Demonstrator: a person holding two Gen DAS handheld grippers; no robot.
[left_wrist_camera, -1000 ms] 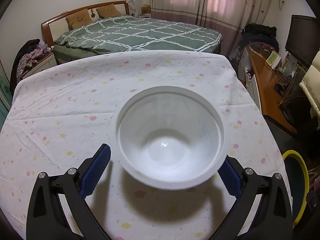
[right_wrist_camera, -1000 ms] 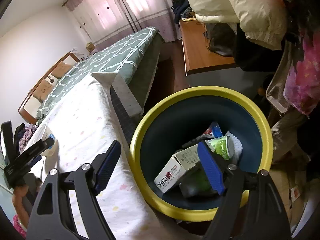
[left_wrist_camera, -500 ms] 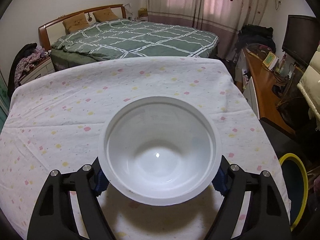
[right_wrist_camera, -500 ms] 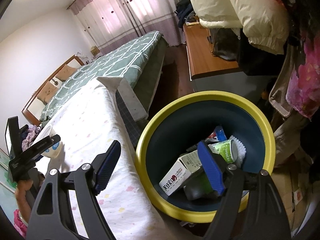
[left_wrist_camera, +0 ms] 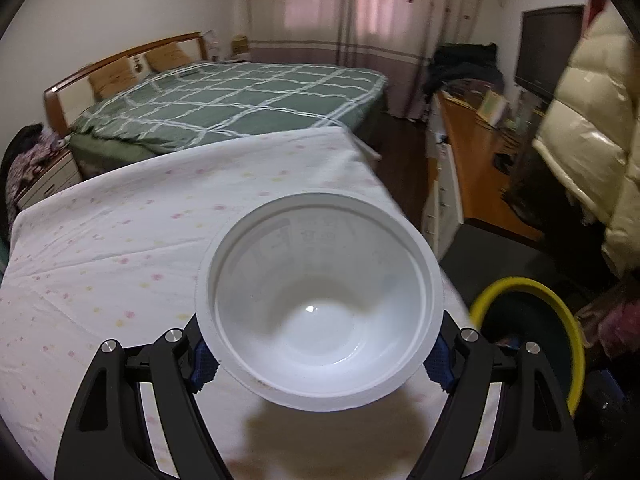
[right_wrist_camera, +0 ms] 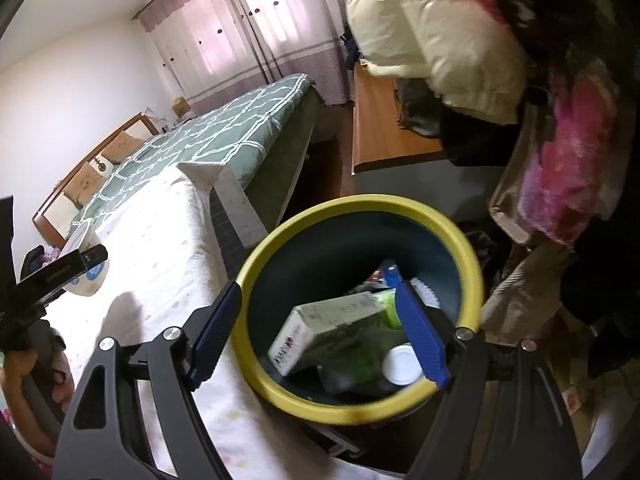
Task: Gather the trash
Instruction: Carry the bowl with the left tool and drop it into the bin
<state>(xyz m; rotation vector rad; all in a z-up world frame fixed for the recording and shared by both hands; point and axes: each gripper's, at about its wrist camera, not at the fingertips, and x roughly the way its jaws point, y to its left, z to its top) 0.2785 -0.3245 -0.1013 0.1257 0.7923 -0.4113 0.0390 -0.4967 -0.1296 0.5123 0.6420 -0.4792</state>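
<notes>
left gripper clamped on the white plastic bowl, lifted clear above the spotted tablecloth. right gripper spread wide and empty over the yellow-rimmed bin, with a carton and other trash inside.
</notes>
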